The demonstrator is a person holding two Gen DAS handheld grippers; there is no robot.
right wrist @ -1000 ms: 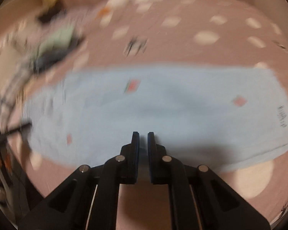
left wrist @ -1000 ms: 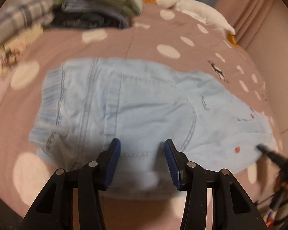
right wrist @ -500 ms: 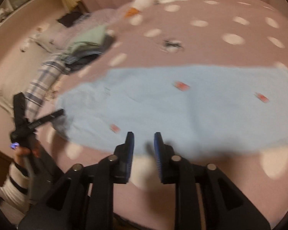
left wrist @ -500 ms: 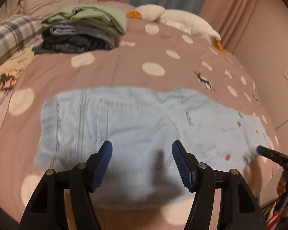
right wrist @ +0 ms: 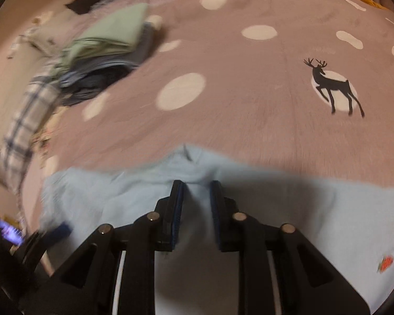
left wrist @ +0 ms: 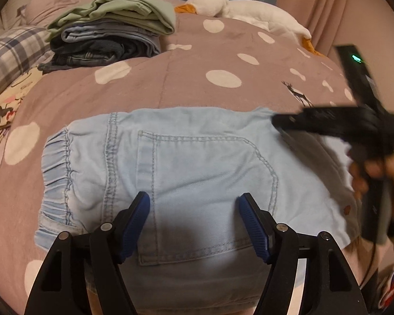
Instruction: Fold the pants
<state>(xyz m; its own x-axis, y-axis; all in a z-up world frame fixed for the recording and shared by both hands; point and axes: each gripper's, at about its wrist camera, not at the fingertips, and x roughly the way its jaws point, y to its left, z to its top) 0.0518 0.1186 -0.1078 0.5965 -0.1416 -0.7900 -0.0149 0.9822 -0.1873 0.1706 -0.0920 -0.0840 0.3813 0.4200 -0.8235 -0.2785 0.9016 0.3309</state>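
Observation:
Light blue denim pants (left wrist: 197, 162) lie flat on the dotted mauve bedcover (left wrist: 170, 86), elastic waistband to the left, back pocket up. My left gripper (left wrist: 194, 207) hovers over the pocket, its jaws wide and still opening, nothing between them. A hand (left wrist: 367, 173) holds my right gripper (left wrist: 278, 123) over the far right edge of the pants. In the right wrist view, the right gripper (right wrist: 197, 191) has its jaws a narrow gap apart and closing. A raised ridge of the pants (right wrist: 302, 210) runs between them; I see no pad pressing on it.
A stack of folded clothes (left wrist: 110, 34) with a green piece on top sits at the back left, next to a plaid pillow (left wrist: 10, 52). A white plush goose (left wrist: 249, 10) lies along the far edge before pink curtains. The stack (right wrist: 105, 52) also shows in the right wrist view.
My left jaws have spread wider and come closer over the pocket. The right gripper swept left from the near edge of the pants to the far edge, now close beside the left one.

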